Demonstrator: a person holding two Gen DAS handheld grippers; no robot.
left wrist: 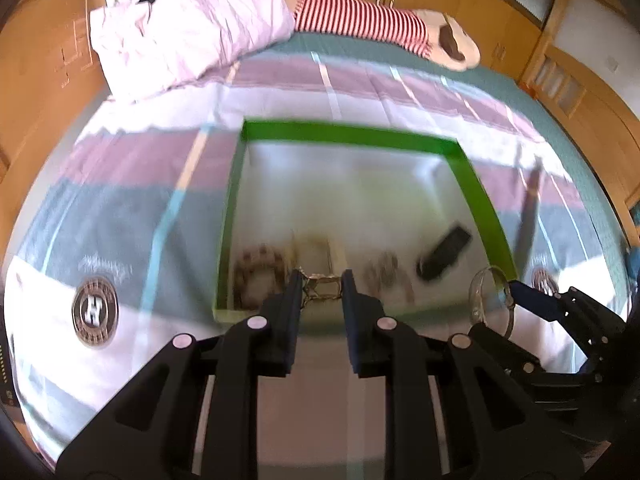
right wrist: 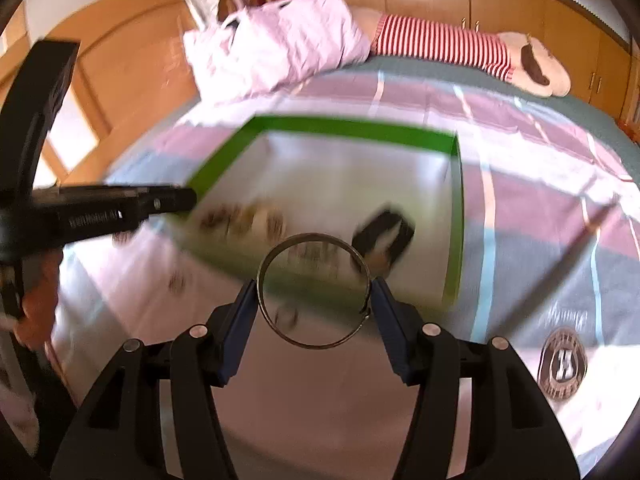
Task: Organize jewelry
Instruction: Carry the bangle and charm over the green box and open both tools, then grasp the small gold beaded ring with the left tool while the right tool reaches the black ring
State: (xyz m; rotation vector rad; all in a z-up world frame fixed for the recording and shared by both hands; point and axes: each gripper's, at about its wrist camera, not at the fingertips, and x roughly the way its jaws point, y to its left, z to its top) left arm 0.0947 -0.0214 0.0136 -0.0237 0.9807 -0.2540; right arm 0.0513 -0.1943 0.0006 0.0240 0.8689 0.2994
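The bedspread (left wrist: 120, 208) carries a round emblem (left wrist: 95, 312) with a bold "H"; other lettering is blurred. On it lies the green-rimmed tray (left wrist: 352, 134). The right gripper (right wrist: 314, 300) clamps a bangle (right wrist: 314, 292) between its fingers, before the tray's near edge. The left gripper (left wrist: 321, 286) pinches a gold chain (left wrist: 320, 280) over the tray; only the left view shows that.

You're getting bright daylight, washed-out bedsheet (left wrist: 360, 92), heavy motion blur across the green tray (right wrist: 352, 128), fisheye bending edges.
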